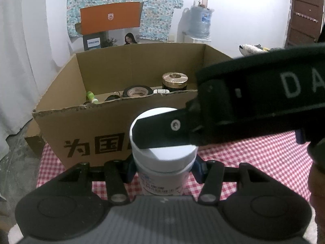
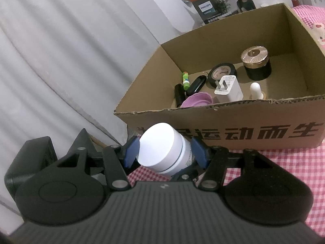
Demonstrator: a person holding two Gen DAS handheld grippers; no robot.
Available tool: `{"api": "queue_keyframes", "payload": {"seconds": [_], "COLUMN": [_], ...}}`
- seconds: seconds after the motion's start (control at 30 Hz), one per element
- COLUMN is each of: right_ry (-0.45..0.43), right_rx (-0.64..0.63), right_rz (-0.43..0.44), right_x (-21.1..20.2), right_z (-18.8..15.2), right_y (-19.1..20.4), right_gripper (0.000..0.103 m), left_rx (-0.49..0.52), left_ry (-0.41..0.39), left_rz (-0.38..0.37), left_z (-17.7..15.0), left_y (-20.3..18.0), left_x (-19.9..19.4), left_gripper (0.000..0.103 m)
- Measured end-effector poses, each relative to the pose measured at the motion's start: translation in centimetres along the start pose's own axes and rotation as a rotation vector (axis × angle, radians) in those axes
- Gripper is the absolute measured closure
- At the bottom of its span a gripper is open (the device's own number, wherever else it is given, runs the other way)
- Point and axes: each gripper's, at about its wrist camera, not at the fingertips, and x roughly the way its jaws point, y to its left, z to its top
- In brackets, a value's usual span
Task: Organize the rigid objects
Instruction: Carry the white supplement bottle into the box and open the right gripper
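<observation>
Red-and-white checked cloth (image 1: 243, 158) covers our table, with white curtain behind. One white-capped plastic bottle (image 1: 164, 154) sits at six o'clock, just before the open brown cardboard box (image 2: 233, 130). Our left gripper (image 1: 162, 167) clenches its body; our right gripper (image 2: 165, 152) grasps the cap, both pairs of blue pads pressing. Pulling apart unevenly could, we judge, twist the bottle loose or knock the box wall. Inside we count one black tape roll (image 2: 221, 71), one gold-lidded black jar (image 2: 256, 63), one white charger (image 2: 228, 89), one green tube (image 2: 185, 80), one purple lid (image 2: 197, 99).

Close wrist views — shared cardboard box (image 1: 85, 126)
</observation>
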Motion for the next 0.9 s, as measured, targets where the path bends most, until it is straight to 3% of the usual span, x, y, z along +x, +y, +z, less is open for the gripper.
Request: {"api": "queue_keyframes", "payload": {"seconds": [0.3, 0.57, 0.73, 0.9], "right_ry": [-0.059, -0.183, -0.213, -0.184], "right_rx": [-0.077, -0.211, -0.219, -0.167], "right_rz": [0.056, 0.082, 0.031, -0.038], "right_x": [-3.4, -8.2, -9.3, -8.6], "right_z": [0.5, 5.4, 10.5, 14.9], "right_y": [3.3, 7.7, 7.0, 3.0], "right_gripper": [0.047, 0.047, 0.046, 0.046], "left_rx": [0.028, 0.075, 0.071, 0.059], "left_ry": [-0.095, -0.231, -0.229, -0.151], "left_rz": [0.026, 0.005, -0.087, -0.166], "left_z": [1.4, 7.7, 12.5, 15.6], "left_y": [-0.4, -0.8, -1.7, -2.6], "left_x": [-5.8, -10.0, -7.5, -2.2], "left_gripper": [0.049, 0.049, 0.049, 0.049]}}
